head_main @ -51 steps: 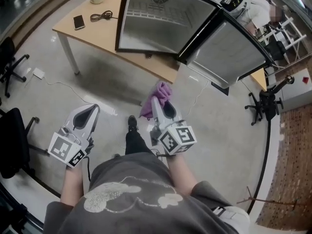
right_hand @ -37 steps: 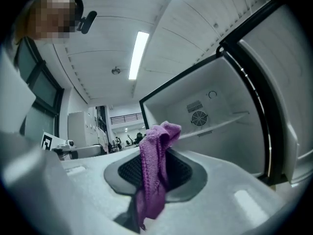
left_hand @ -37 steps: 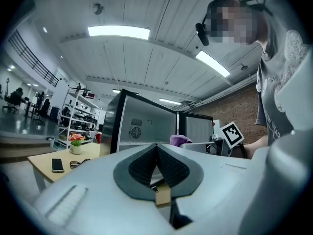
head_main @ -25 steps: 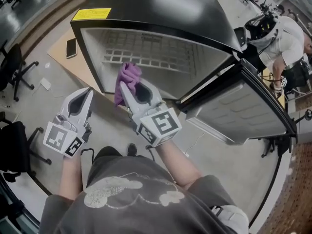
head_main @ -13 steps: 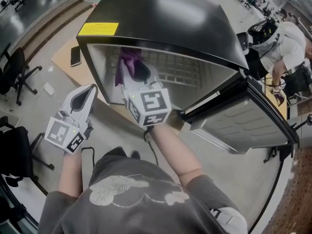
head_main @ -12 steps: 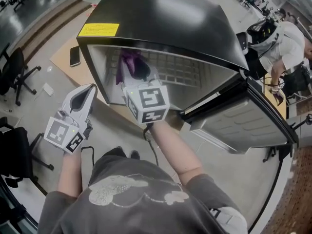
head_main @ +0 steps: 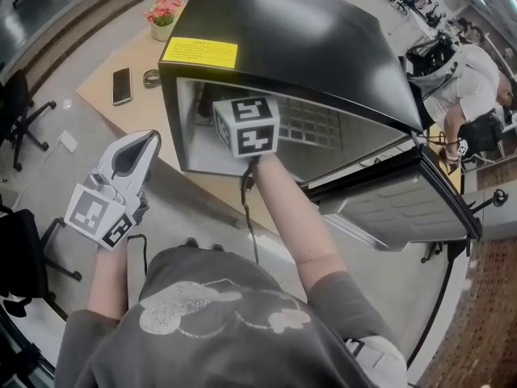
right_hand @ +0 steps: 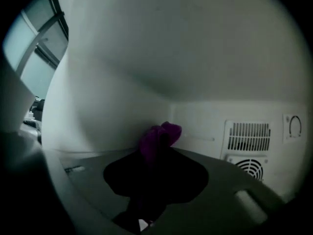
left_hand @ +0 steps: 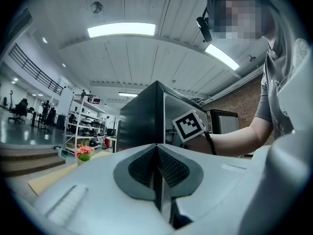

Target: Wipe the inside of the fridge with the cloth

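A black mini fridge (head_main: 283,23) stands on a wooden table (head_main: 105,63) with its door (head_main: 396,208) swung open to the right. My right gripper reaches into the fridge; in the head view only its marker cube (head_main: 246,126) shows at the opening. Inside, the right gripper (right_hand: 156,153) is shut on a purple cloth (right_hand: 159,140), which bunches up past the tips close to the white left wall (right_hand: 98,106). The back wall carries a vent grille (right_hand: 247,136). My left gripper (head_main: 150,138) hangs outside at the fridge's left, shut and empty; its jaws (left_hand: 156,148) meet.
A phone (head_main: 121,86), a coiled cable (head_main: 150,78) and a pot of flowers (head_main: 164,10) lie on the table left of the fridge. Office chairs (head_main: 16,111) stand at the left. Another person (head_main: 477,63) works at the far right.
My right gripper has pushed deeper into the fridge with the cloth, so the cloth no longer shows in the head view. The left gripper has barely moved.
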